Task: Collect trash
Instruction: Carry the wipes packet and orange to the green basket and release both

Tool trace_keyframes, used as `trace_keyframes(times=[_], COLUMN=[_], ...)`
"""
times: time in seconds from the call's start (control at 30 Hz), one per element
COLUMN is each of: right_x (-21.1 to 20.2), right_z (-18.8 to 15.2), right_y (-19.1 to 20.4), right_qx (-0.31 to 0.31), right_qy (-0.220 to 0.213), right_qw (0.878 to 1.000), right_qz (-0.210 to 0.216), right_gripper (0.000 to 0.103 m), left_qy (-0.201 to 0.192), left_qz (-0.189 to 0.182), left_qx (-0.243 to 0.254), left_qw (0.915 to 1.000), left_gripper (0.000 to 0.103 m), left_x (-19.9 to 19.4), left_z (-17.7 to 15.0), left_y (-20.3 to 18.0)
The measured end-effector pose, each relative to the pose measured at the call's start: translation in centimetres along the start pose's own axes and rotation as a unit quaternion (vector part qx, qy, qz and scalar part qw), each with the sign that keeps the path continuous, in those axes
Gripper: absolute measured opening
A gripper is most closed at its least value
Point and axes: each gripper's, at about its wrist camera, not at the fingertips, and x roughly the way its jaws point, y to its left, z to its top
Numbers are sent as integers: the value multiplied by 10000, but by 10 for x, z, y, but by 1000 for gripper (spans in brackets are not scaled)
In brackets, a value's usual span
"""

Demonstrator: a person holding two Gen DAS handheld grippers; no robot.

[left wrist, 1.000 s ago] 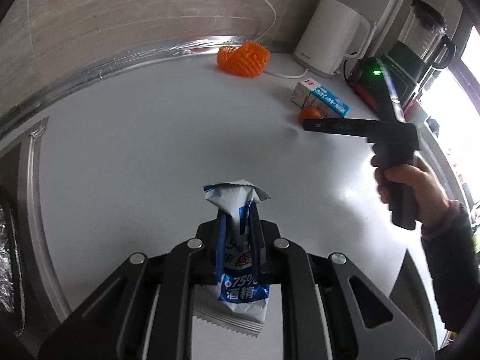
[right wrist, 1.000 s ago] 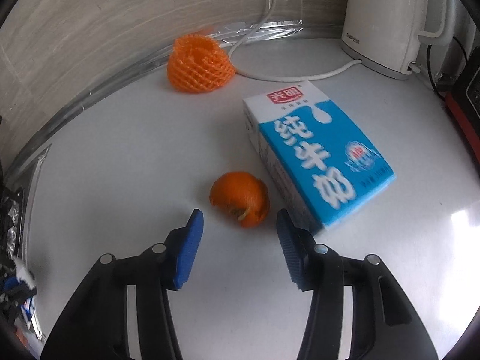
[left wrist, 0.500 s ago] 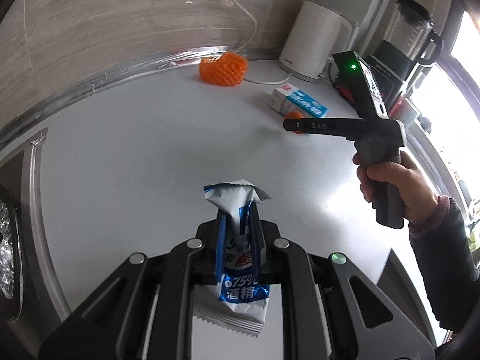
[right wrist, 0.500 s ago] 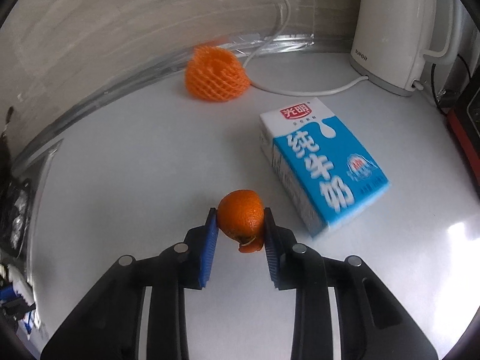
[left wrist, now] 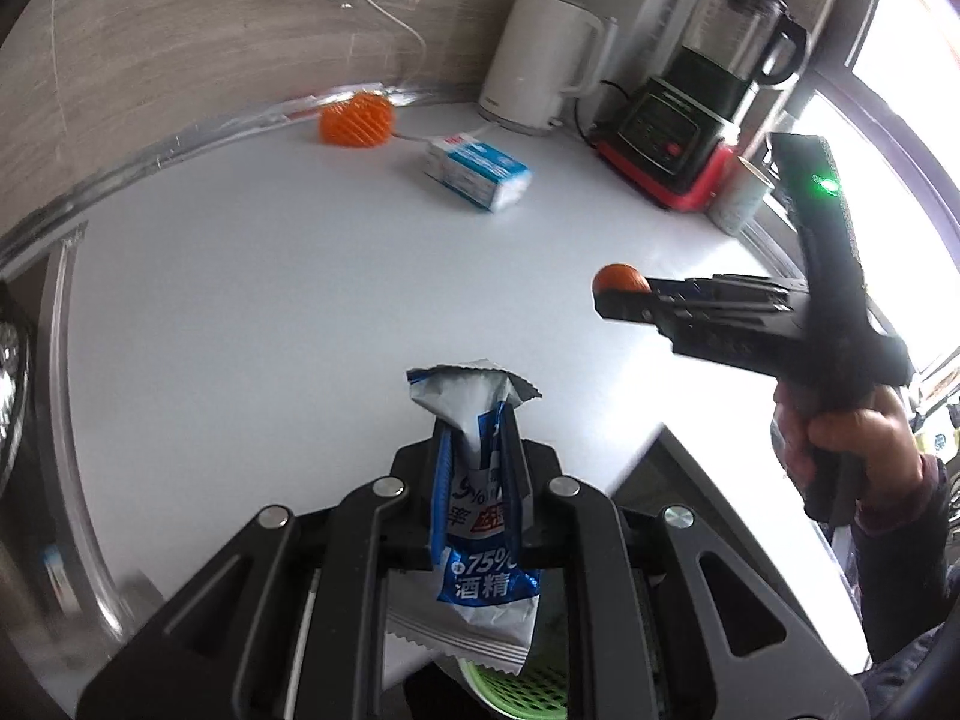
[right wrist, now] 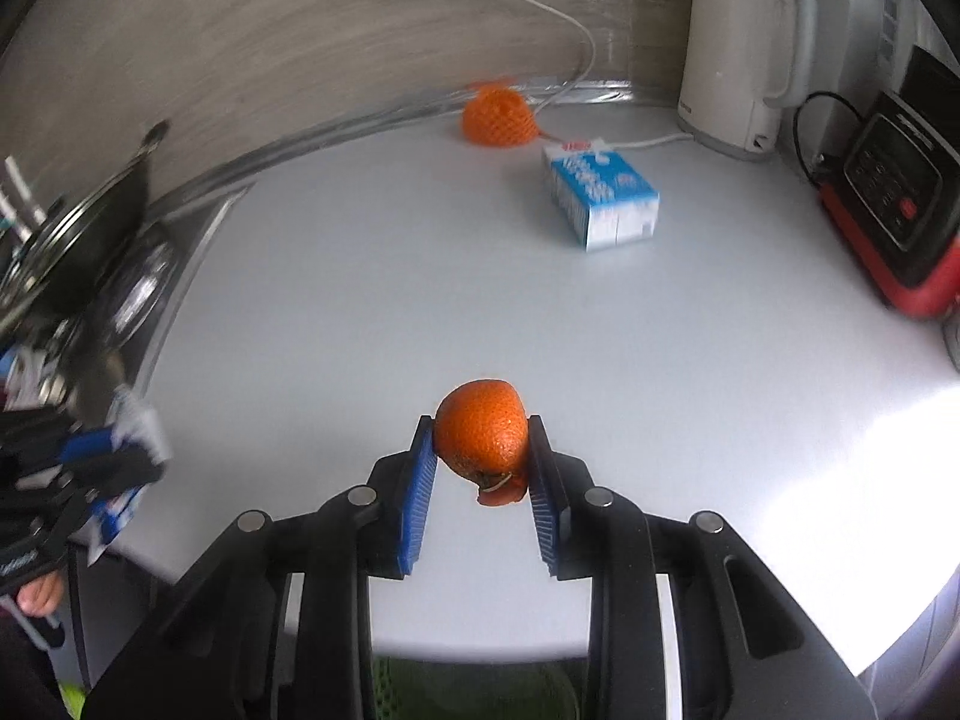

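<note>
Both hands are loaded here! The left gripper has its jaws pinched on a blue-and-silver wipe packet, which sticks up between the blue pads and hangs down below them, and the right gripper has its jaws clamped on an orange peel, carried clear above the white counter. Look low in both views: a green mesh basket peeks out under the tools, just off the counter's near edge, and that looks like the bin, so I'd judge both pieces are close to a drop, though neither is released yet. What's left? A blue-and-white milk carton lies on its side out on the counter, and just behind it, near the wall, sits an orange foam fruit net, both untouched. The white kettle and the blender are plainly no trash. So roughly halfway: two items in hand, two waiting.
</note>
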Motion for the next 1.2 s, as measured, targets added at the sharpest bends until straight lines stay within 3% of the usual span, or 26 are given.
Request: trace_keyframes(times=[0.4, 0.63, 0.73, 0.77, 0.97, 1.1, 1.2], right_x=[-57, -75, -82, -84, -90, -92, -93], right_z=[-119, -151, -153, -154, -159, -162, -163], right_y=[-3, -22, -29, -32, -40, -43, -44], right_qx=[-294, -363, -356, -346, -317, -304, -283], right_qy=[514, 607, 545, 521, 455, 459, 448], right_qw=[9972, 9964, 9969, 9971, 9973, 9971, 9971], right_qz=[460, 460, 439, 438, 485, 534, 555], right_gripper=[30, 30, 30, 30, 31, 31, 31], left_qy=[478, 813, 927, 996, 1299, 1341, 1311], left_qz=[-398, -661, -683, -669, -572, -550, -464], left_qx=[-100, -309, -269, -249, -281, -371, -325], left_qw=[9980, 9940, 9930, 9925, 9895, 9887, 9898], left_gripper=[15, 17, 29, 39, 48, 62, 66], left_x=[14, 46, 57, 64, 91, 95, 88], left_z=[-88, -122, -132, -136, -146, -150, -152], left_y=[-84, -115, -127, -131, -140, -141, -138])
